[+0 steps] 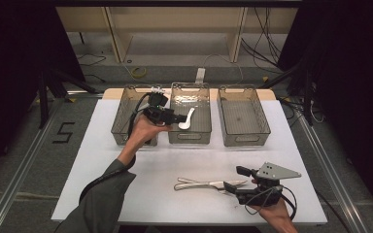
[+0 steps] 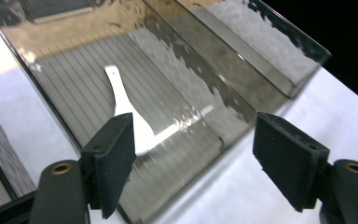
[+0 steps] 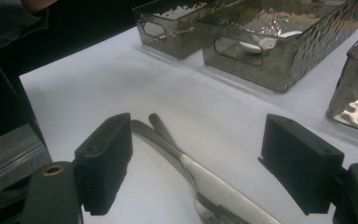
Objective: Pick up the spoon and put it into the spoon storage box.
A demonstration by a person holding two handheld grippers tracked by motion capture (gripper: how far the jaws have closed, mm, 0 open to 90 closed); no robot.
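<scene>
Nearest the camera in the high view, the right gripper (image 1: pixel 234 178) sits low over the front edge of the white desk (image 1: pixel 150 165), held in the person's right hand (image 1: pixel 272 211), with a grey three-cornered plate on top. Its jaws stand wide apart, holding nothing. They point left toward a metal table knife (image 1: pixel 211 184) and a second piece of metal cutlery (image 1: pixel 189 186) lying side by side on the desk, handles to the left. In the right gripper view, the knife (image 3: pixel 214 179) runs up between the two black jaws without touching them.

Farther back, three clear grey plastic bins stand in a row along the far edge of the desk. The left gripper (image 1: pixel 179 118), in the person's left hand (image 1: pixel 143 128), hovers across the left bin (image 1: pixel 121 111), its tips at the edge of the middle bin (image 1: pixel 201 121). Its jaws are spread wide with nothing between them. A white ceramic soup spoon (image 1: pixel 187 119) lies on the floor of the middle bin, just beyond the jaw tips, bowl toward the front. In the left gripper view, the spoon (image 2: pixel 121 100) rests on the ribbed bin floor, partly hidden behind one jaw. The right bin (image 1: pixel 260 121) stands just beside the middle one, well apart from both grippers.
</scene>
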